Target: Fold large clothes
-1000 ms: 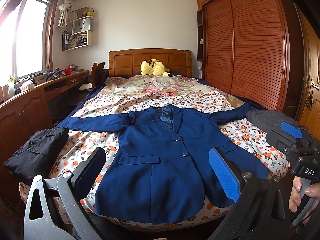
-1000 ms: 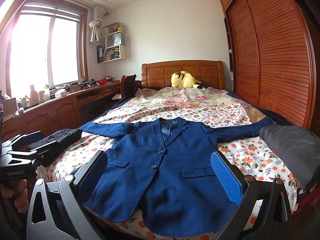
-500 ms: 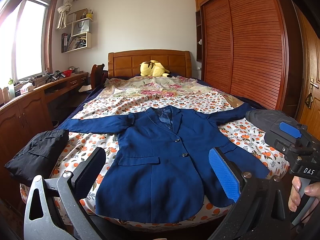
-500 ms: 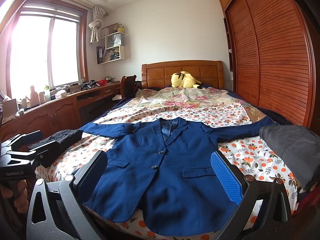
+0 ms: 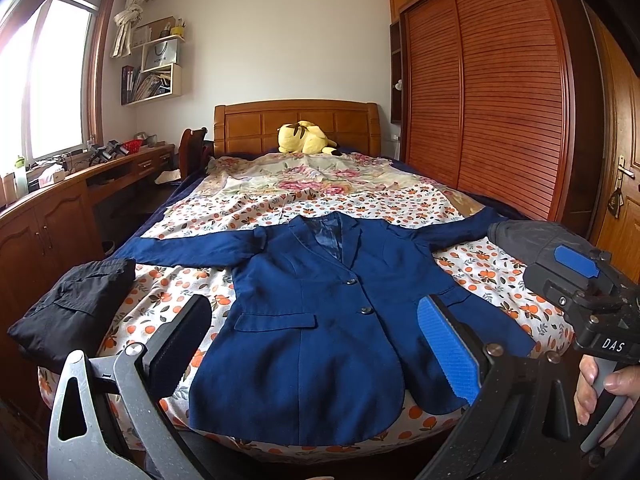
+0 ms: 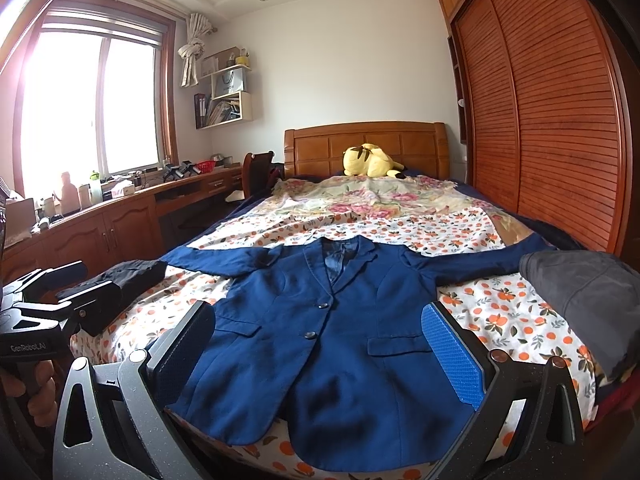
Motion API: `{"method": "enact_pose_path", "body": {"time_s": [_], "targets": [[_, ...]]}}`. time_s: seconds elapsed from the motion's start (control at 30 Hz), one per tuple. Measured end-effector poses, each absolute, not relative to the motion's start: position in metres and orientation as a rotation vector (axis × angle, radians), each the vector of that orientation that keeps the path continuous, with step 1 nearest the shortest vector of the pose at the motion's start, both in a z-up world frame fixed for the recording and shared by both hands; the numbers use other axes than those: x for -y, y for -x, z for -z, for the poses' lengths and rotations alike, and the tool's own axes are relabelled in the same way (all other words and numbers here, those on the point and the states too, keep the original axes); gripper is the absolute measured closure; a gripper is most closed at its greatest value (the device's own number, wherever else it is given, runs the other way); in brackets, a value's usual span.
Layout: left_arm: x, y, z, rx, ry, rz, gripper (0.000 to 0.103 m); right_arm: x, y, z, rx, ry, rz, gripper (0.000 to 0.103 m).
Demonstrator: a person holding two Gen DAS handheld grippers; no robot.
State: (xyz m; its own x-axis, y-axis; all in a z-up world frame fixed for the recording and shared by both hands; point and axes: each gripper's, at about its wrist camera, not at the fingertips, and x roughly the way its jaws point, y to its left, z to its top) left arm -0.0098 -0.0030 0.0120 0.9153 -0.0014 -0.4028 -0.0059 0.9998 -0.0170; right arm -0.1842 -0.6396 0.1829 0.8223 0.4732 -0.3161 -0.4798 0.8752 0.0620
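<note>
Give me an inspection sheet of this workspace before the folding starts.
Surface: bed with orange-print sheet.
Job's things: blue blazer spread flat, front up, buttoned, sleeves out sideways.
Clutter: folded black garment at one side, grey garment at the other, yellow plush toy by the headboard.
Grippers: left tool and right tool both open, above the hem, holding nothing.
Cables: nothing seen.
Surroundings: slatted wardrobe, window desk.
</note>
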Motion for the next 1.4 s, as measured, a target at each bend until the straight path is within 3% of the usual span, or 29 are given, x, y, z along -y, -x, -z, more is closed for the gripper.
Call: {"method": "enact_pose_path", "body": {"time_s": [1.07,1.4], "targets": [[0.003,0.016,-0.018,-0.397,0.004,-0.006,0.0,0.638,0.186,-0.183,-0.332,0.013,-0.506,0.0],[-0.019,-0.005,0.012,-0.466,0.023,-0.042,0.0,0.626,0.171,-0.17,-0.364,0.054,-0.528,0.0]]}}
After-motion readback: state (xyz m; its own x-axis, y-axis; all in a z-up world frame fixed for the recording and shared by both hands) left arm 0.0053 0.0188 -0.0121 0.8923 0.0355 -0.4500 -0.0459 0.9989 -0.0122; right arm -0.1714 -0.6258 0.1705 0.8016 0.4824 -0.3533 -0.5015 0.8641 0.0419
